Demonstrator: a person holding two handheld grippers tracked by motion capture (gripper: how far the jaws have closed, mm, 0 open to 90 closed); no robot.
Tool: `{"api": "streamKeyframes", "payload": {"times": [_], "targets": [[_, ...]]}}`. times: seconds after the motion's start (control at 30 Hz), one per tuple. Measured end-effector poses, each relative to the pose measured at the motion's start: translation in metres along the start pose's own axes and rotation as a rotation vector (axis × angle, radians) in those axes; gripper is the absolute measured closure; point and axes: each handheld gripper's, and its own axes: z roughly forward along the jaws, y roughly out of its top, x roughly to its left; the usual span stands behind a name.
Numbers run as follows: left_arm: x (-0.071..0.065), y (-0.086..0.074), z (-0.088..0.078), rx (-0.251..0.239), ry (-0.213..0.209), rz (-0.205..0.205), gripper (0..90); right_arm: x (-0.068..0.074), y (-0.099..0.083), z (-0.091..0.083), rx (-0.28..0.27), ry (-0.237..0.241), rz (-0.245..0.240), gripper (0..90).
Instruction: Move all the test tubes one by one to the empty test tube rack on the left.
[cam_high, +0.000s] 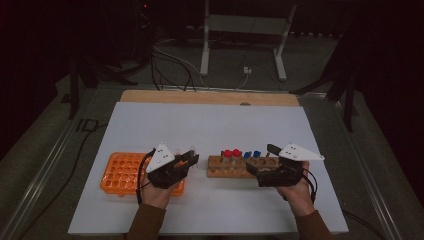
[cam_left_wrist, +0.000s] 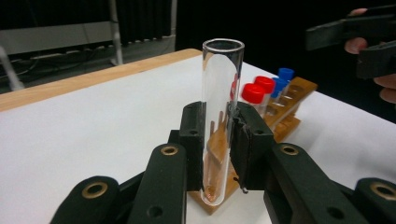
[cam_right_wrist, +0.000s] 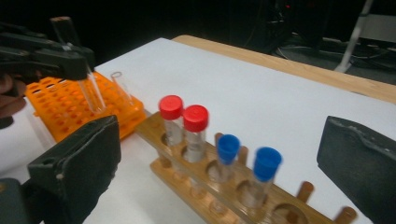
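My left gripper (cam_high: 189, 159) is shut on a clear, uncapped test tube (cam_left_wrist: 222, 93), held upright between its pads just left of the wooden rack (cam_high: 218, 171). That rack (cam_right_wrist: 154, 127) holds two red-capped tubes (cam_right_wrist: 183, 112) and two blue-capped tubes (cam_right_wrist: 247, 156). My right gripper (cam_high: 262, 160) is open, its jaws wide apart on either side of the wooden rack's right part, with nothing pressed between them. From the right gripper view, the left gripper (cam_right_wrist: 70, 60) carries the tube (cam_right_wrist: 91, 91) above the orange rack (cam_right_wrist: 60, 105).
The orange rack (cam_high: 120, 172) lies at the left on the white table sheet (cam_high: 210, 125), with one more clear tube (cam_right_wrist: 122, 88) standing in it. Several holes at the wooden rack's right end (cam_left_wrist: 289, 100) stand free. Cables and a metal stand lie beyond the table.
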Motion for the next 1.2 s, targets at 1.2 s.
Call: {"api": "streamKeyframes", "payload": {"times": [1.2], "targets": [[0.06, -0.029, 0.013, 0.144, 0.233, -0.065, 76.2, -0.007, -0.002, -0.01, -0.034, -0.017, 0.015, 0.1]]}}
